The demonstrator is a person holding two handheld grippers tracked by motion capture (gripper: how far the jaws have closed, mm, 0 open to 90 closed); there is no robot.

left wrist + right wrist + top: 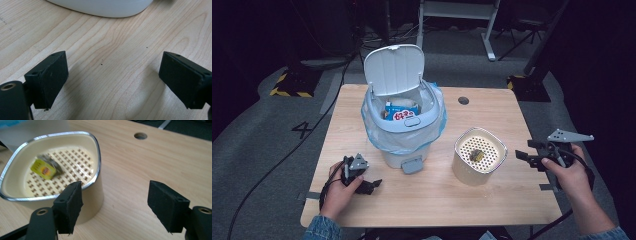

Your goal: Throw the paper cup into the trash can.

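Note:
A white pedal bin (394,152) with a blue liner stands at the table's middle, its lid (394,70) raised; a blue and white packet (402,112) lies inside. To its right stands a cream container (462,172) with a perforated insert, holding a small yellow sachet (476,156). My right gripper (526,150) hovers just right of that container, open and with nothing in it. In the right gripper view the container (96,200) is beside the left jaw, with the sachet (43,169) inside. My left gripper (373,185) rests open on the table in front of the bin and to its left.
The bin's rounded base (105,7) lies just beyond my left gripper (113,75), with bare wood between the jaws. A cable hole (463,100) sits in the tabletop behind the container. Dark floor, cables and stand legs surround the table (437,200).

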